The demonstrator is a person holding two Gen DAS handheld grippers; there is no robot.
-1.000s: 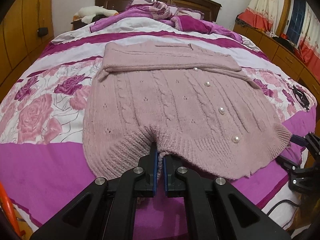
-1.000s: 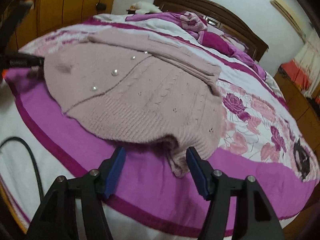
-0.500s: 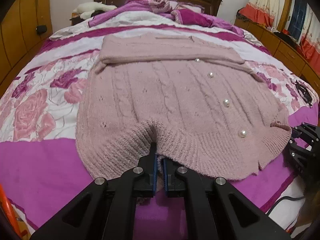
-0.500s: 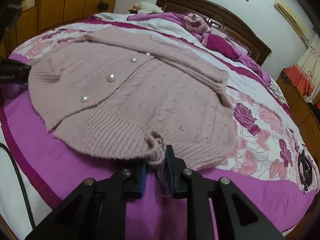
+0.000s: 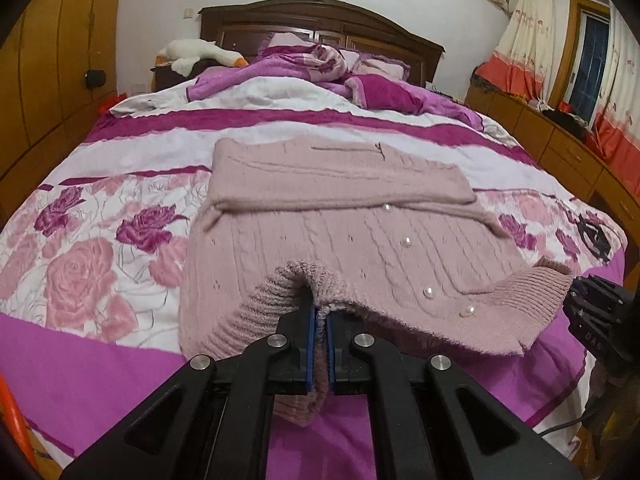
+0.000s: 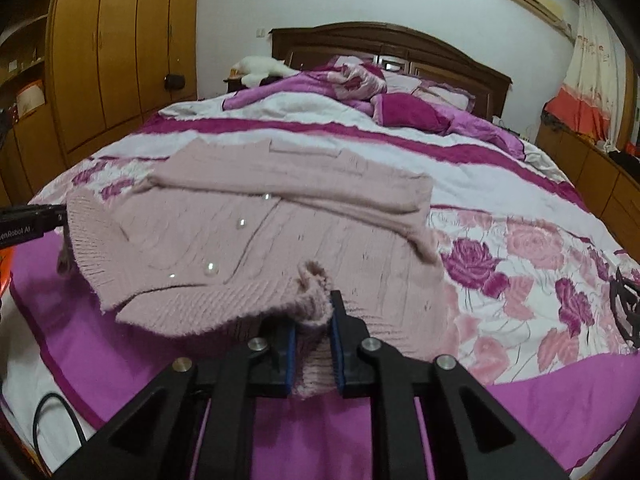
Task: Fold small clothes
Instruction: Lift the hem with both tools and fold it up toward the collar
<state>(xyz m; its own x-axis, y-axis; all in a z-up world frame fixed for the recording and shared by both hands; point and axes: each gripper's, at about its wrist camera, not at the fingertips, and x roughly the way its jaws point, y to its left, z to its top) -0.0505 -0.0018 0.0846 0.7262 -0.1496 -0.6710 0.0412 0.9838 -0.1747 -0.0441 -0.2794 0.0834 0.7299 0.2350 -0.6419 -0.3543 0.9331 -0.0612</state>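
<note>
Cardigan: we see the pink knit cardigan (image 5: 320, 216) spread on the bed, sleeves folded across its far part at 12 o'clock, pearl buttons (image 5: 429, 291) running down the front.
Hem: we have the ribbed hem (image 5: 248, 312) lifted off the cover at 6 o'clock, bunched at both grips.
Left gripper: our left gripper (image 5: 319, 332) has its jaws pinched tight on a fold of hem.
Right gripper: our right gripper (image 6: 313, 330) has its jaws closing narrow on a bunch of hem; its blue pads (image 6: 335, 320) press the knit.
Bed: floral pink bedspread (image 5: 88, 264) beneath, rumpled blanket (image 5: 320, 64) and headboard (image 5: 320, 20) at 12 o'clock.
Room: wooden wardrobe (image 6: 120, 40) at 10 o'clock in the right view.
</note>
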